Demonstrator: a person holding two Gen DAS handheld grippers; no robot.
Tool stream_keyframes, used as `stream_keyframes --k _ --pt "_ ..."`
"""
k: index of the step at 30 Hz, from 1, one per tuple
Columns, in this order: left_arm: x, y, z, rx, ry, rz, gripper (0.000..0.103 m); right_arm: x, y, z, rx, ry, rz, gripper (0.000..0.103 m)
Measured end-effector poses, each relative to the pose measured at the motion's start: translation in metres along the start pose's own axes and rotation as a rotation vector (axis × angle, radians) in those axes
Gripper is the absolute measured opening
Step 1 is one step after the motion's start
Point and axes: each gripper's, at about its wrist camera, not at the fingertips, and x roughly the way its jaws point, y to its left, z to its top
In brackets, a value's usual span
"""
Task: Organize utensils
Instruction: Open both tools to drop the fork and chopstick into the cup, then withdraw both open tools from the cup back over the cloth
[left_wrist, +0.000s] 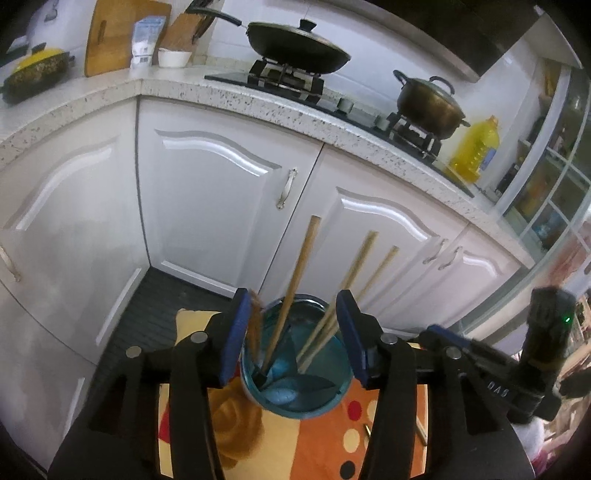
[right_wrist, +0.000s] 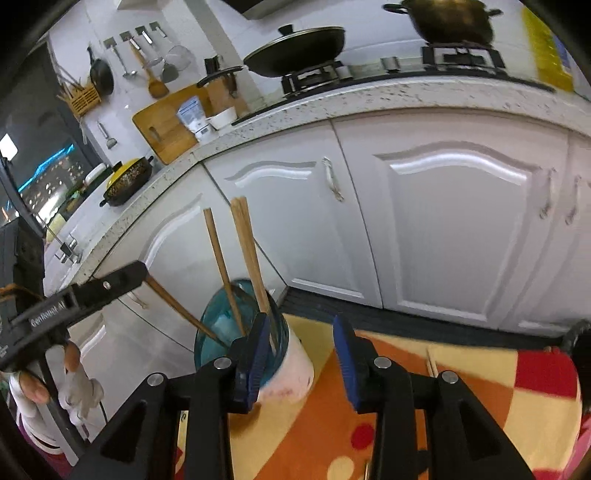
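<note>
A white cup (left_wrist: 295, 402) with a blue inside stands on an orange and yellow patterned cloth (left_wrist: 317, 446). Several wooden chopsticks (left_wrist: 295, 280) lean upright in it. My left gripper (left_wrist: 293, 332) hangs over the cup's mouth with its blue pads wide apart. One blurred chopstick (left_wrist: 255, 325) lies against the left pad alone and slants down into the cup (right_wrist: 291, 373). My right gripper (right_wrist: 301, 356) is open just right of the cup, with nothing between its pads. It also shows side-on in the left wrist view as the right gripper (left_wrist: 436, 332).
A loose chopstick (right_wrist: 430, 363) lies on the cloth (right_wrist: 424, 406) to the right of the cup. White cabinet doors (left_wrist: 214, 192) and a dark floor mat (left_wrist: 147, 317) are straight ahead. On the speckled counter (left_wrist: 221, 96) are a wok (left_wrist: 295, 44) and a pot (left_wrist: 428, 103).
</note>
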Motion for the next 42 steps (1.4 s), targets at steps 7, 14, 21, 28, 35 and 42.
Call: stream_keyframes --k 7,14,21,28,35,42 --pt "-0.037 -0.019 -0.005 0.05 -0.082 -0.001 0.059 -0.016 -0.002 -0.027 0.025 0.006 -0.033 0.037" --pt "-0.058 -0.049 -0.013 0.092 -0.102 -0.028 0.062 -0.047 -0.011 -0.054 0.036 0.001 -0.062 0.041" --pt "-0.055 -0.091 -0.051 0.134 -0.037 -0.091 0.065 -0.085 -0.033 -0.074 0.071 -0.031 -0.126 0.042" --pt "-0.052 -0.123 -0.091 0.26 -0.009 -0.07 0.065 -0.115 -0.039 -0.083 0.089 -0.064 -0.163 0.042" --pt "-0.052 -0.132 -0.112 0.295 0.012 -0.07 0.065 -0.141 -0.041 -0.096 0.117 -0.109 -0.178 0.043" --pt "-0.055 -0.138 -0.124 0.336 0.029 -0.067 0.065 -0.154 -0.052 -0.11 0.17 -0.115 -0.196 0.043"
